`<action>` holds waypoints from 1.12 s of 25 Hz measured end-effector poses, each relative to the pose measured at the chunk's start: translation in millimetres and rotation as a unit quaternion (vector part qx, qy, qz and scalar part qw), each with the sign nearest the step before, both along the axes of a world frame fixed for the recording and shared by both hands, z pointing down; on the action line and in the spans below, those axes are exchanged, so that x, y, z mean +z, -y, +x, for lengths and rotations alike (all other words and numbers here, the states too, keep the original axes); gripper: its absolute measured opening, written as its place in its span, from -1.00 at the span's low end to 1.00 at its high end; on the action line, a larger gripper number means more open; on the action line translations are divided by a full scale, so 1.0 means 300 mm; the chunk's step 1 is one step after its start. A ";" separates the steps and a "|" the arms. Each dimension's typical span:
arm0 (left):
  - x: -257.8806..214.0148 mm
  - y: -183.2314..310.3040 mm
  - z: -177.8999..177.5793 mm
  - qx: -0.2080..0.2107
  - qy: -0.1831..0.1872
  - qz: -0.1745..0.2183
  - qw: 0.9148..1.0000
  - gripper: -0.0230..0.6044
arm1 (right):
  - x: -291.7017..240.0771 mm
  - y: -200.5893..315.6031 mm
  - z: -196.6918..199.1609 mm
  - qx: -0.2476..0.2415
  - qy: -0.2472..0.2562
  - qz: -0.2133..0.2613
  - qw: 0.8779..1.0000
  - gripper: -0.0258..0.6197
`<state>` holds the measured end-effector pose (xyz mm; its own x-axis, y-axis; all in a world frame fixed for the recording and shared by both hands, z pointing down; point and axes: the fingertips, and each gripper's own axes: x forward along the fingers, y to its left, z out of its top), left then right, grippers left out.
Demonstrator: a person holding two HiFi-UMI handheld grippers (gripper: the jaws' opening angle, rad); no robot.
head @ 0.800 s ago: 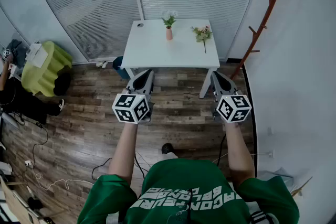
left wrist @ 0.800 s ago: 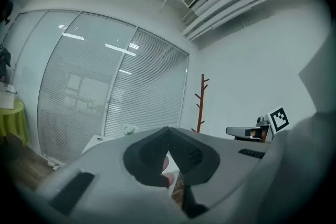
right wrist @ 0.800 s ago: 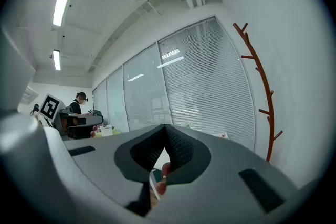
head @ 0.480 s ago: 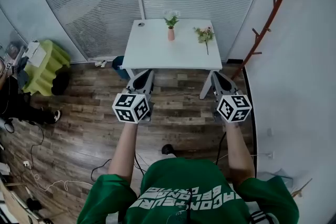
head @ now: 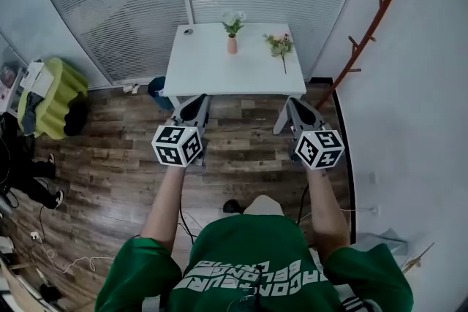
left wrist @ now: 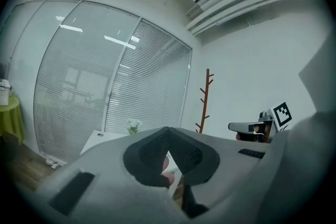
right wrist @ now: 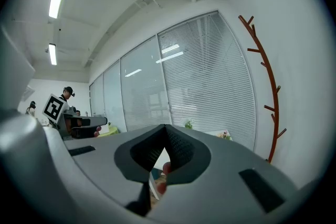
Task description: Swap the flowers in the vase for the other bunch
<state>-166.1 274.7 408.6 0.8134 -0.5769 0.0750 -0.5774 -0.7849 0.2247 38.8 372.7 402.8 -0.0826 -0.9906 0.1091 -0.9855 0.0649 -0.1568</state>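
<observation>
A white table point(head: 219, 77) stands by the blinds, well ahead of me. On it is a small orange vase point(head: 232, 45) holding white flowers point(head: 233, 20). A loose pink-and-green bunch point(head: 281, 46) lies to its right. My left gripper point(head: 197, 100) and right gripper point(head: 292, 103) are held level over the wood floor, short of the table's near edge. Both are shut with nothing between the jaws. In the left gripper view the white flowers point(left wrist: 134, 124) show above the left gripper point(left wrist: 168, 129). In the right gripper view the pink bunch point(right wrist: 226, 135) shows beyond the right gripper point(right wrist: 166, 127).
A brown coat rack point(head: 373, 25) stands against the right wall. At the left are a green stool point(head: 47, 95) and a person in black point(head: 18, 157). Cables point(head: 44, 230) trail on the floor. A blue bin point(head: 156, 88) sits by the table's left leg.
The head view has shifted: the table, the green stool and the person at the left have slid leftward in it. Both grippers keep their pose and stay shut.
</observation>
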 end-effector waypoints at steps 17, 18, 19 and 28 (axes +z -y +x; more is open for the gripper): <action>-0.004 0.279 0.081 -0.001 0.020 0.021 1.000 -0.92 | 0.033 0.312 0.102 -0.001 0.000 0.014 1.000 -0.89; -0.002 0.311 0.088 -0.002 0.018 0.020 1.000 -0.92 | 0.037 0.347 0.112 -0.001 0.000 0.013 1.000 -0.89; 0.002 0.343 0.097 -0.002 0.015 0.019 1.000 -0.92 | 0.043 0.384 0.123 0.000 -0.003 0.010 1.000 -0.89; 0.103 0.712 0.276 0.003 0.021 -0.021 1.000 -0.92 | 0.129 0.777 0.271 -0.014 -0.021 -0.015 1.000 -0.89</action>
